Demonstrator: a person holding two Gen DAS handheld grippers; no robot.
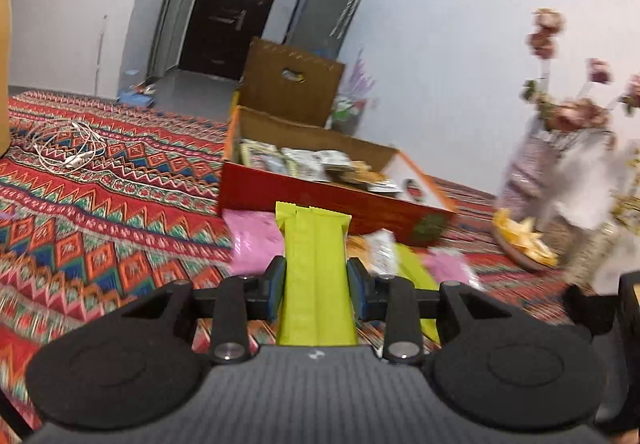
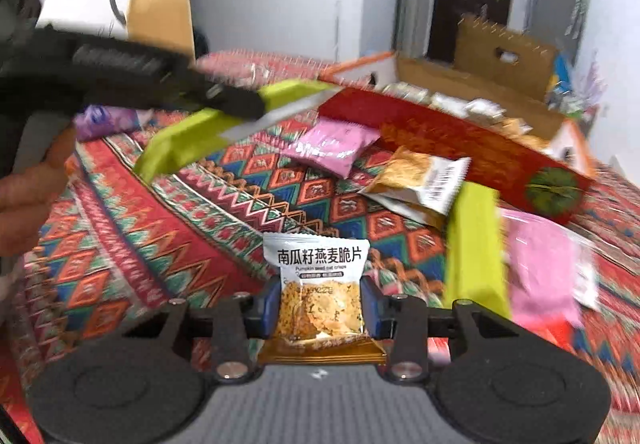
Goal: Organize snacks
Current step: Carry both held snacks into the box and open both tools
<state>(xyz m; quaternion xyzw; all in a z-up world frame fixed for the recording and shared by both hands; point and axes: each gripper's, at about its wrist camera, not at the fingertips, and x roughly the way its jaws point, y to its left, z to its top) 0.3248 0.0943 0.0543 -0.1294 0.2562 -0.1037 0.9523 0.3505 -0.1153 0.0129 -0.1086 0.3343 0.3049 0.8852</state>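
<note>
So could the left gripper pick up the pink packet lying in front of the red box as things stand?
Probably not yet. The left gripper is shut on a green packet, so its fingers are occupied. The pink packet lies uncovered on the patterned cloth beside the red box.

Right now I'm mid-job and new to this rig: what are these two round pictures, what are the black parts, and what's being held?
Each picture comes from a fisheye camera on a hand-held two-finger gripper, looking along its fingers; the black parts are the gripper itself. The left wrist view shows the left gripper shut on a lime-green packet. The right wrist view shows the right gripper shut on a pumpkin seed oat crisps packet. A patterned cloth carries loose pink packets, another green packet and an open red box with snacks inside.
</note>
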